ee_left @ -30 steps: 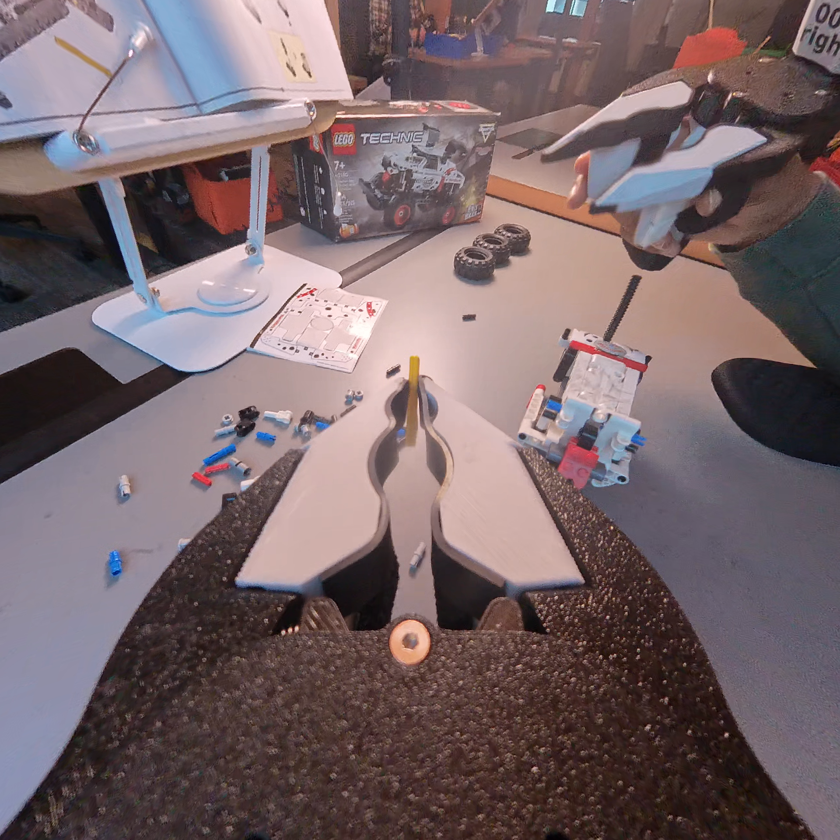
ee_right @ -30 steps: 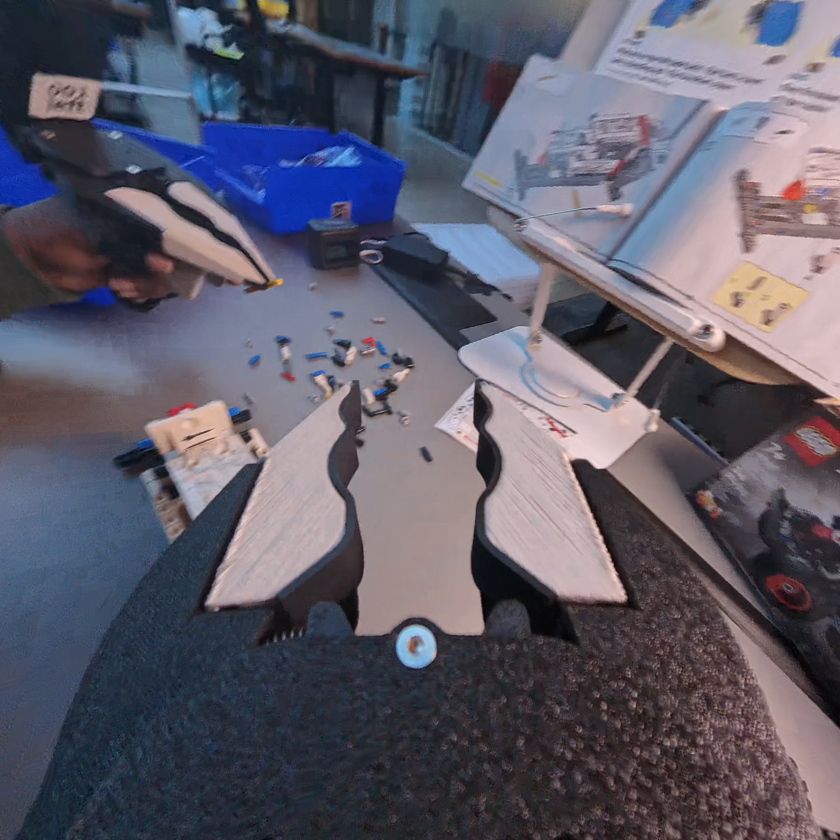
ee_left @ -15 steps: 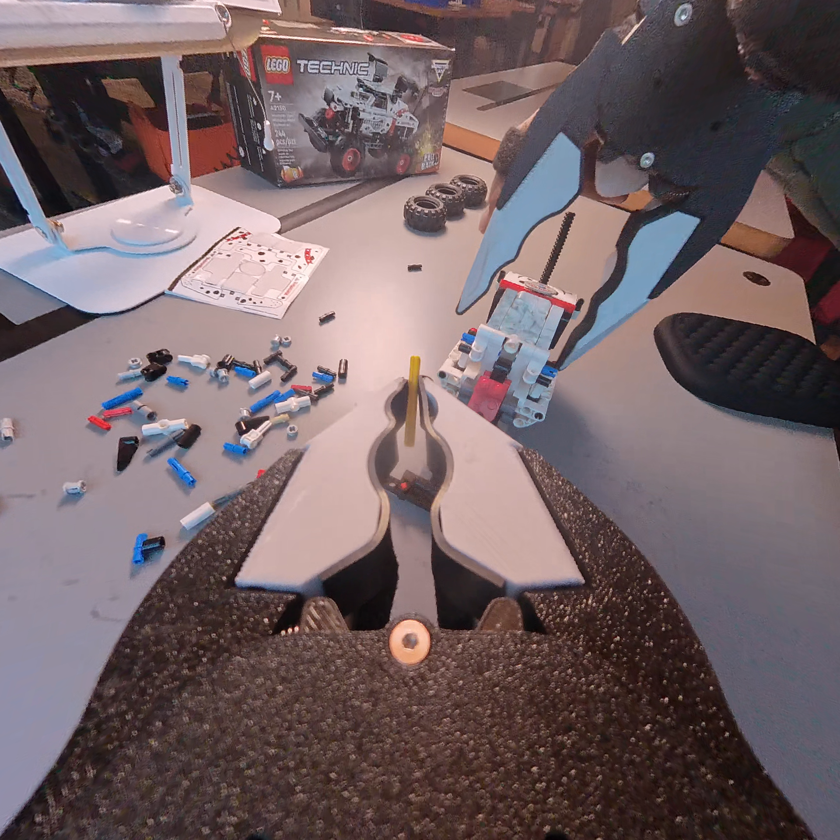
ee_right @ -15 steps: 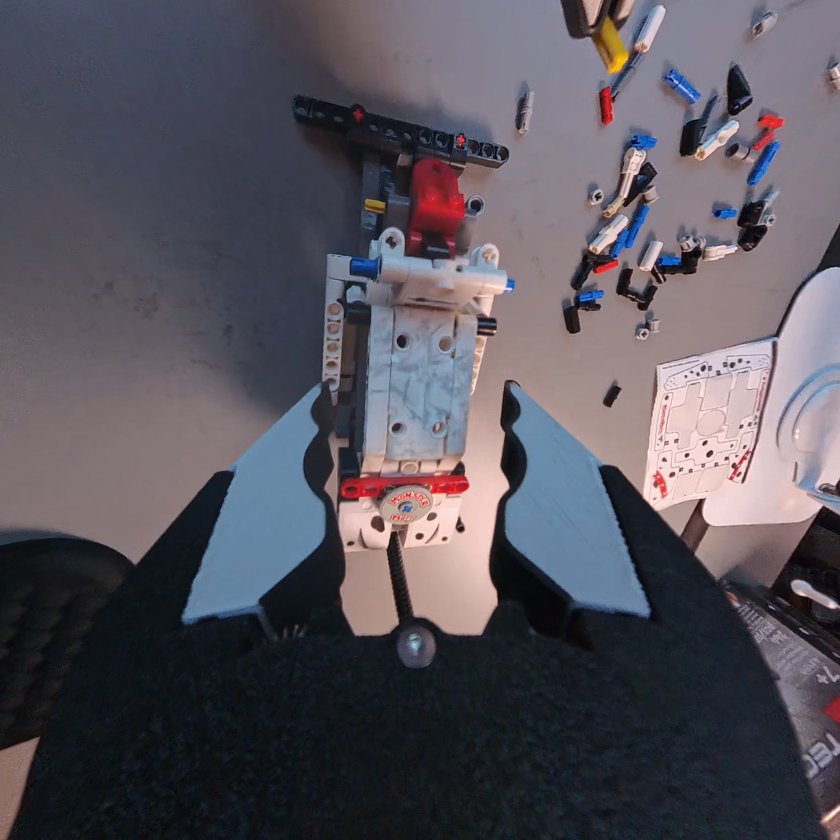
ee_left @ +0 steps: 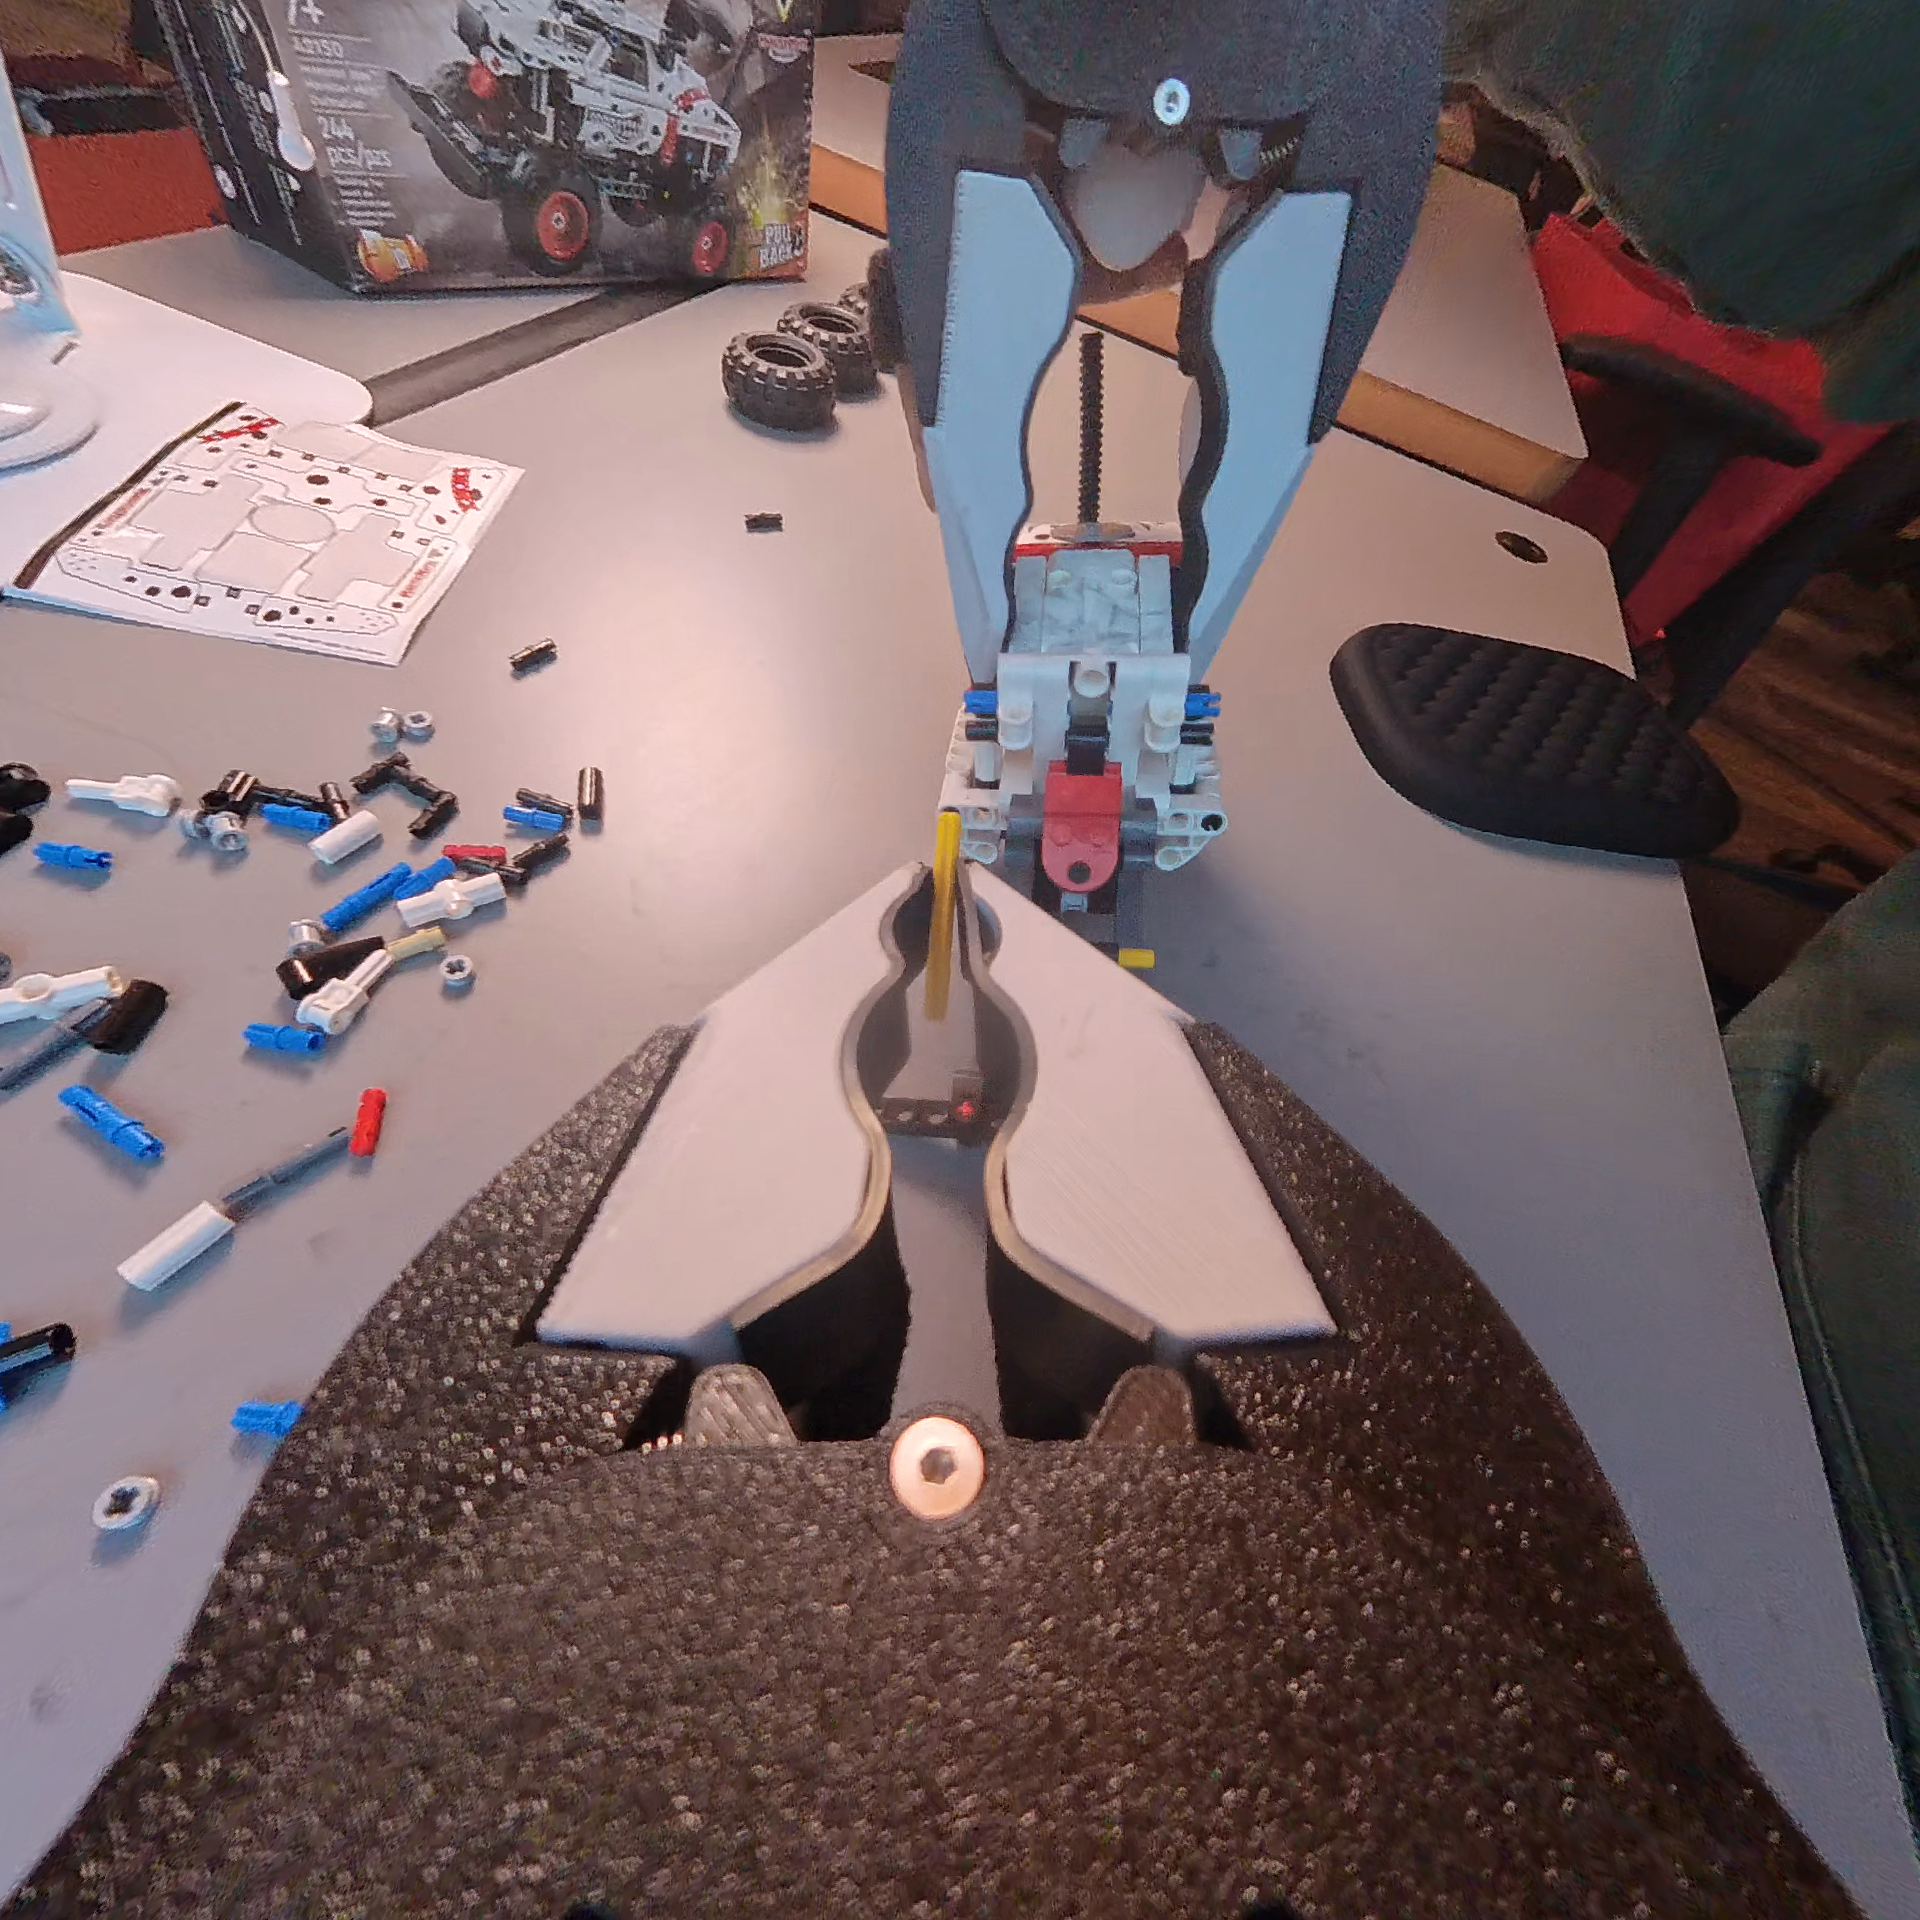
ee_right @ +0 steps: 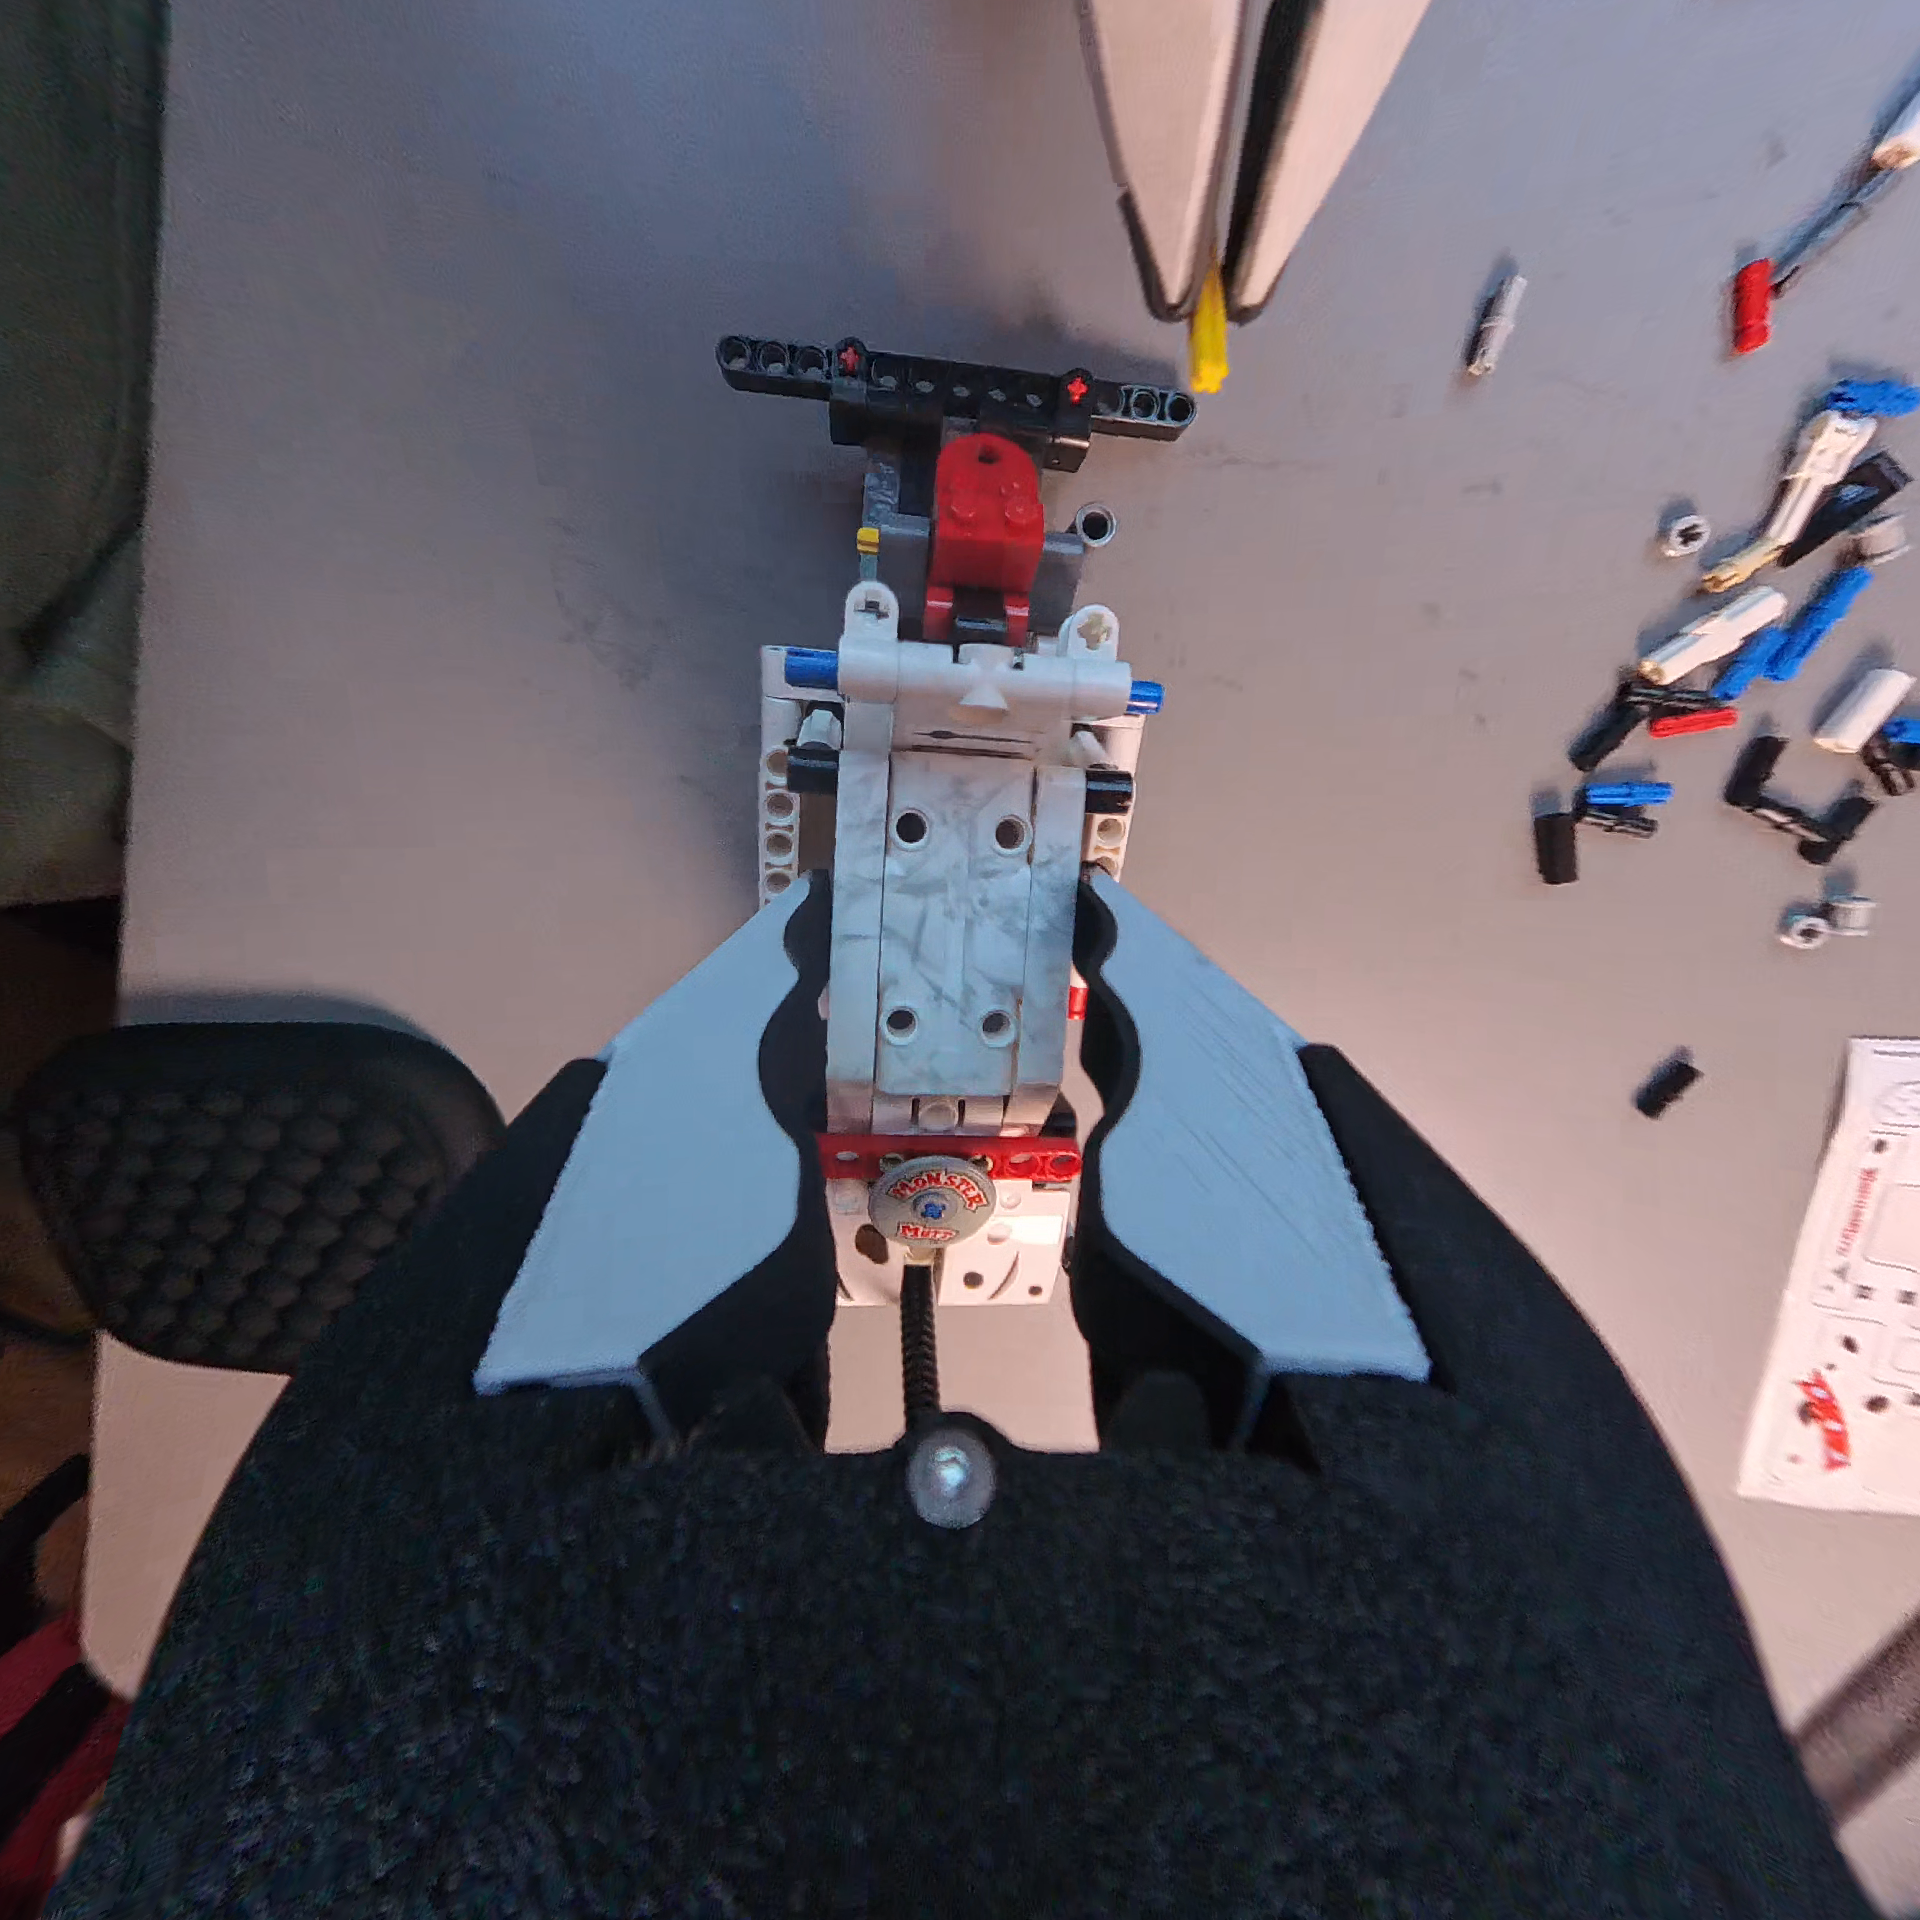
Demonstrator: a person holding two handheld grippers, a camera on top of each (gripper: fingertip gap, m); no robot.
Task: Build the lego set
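The part-built white, red and black Lego truck chassis (ee_left: 1091,727) stands on the grey table (ee_left: 727,644). My right gripper (ee_left: 1091,655) reaches down from above and is shut on the chassis' white body; in the right wrist view (ee_right: 951,894) its fingers press both sides of the chassis (ee_right: 977,707). My left gripper (ee_left: 943,873) is shut on a thin yellow axle (ee_left: 943,925), whose tip pokes out just left of the chassis' red front piece. In the right wrist view the left gripper (ee_right: 1205,301) holds the axle (ee_right: 1208,332) by the right end of the black front beam (ee_right: 956,390).
Loose blue, white, black and red pins (ee_left: 343,894) lie scattered on the left. A sticker sheet (ee_left: 270,530), black tyres (ee_left: 779,374) and the set's box (ee_left: 499,135) lie behind. A black chair armrest (ee_left: 1527,727) sits at the table's right edge. Tip to tip, the grippers are about 9 centimeters apart.
My right gripper came down over the chassis and closed on its white body. My left gripper moved closer to the chassis' front, still holding the yellow axle.
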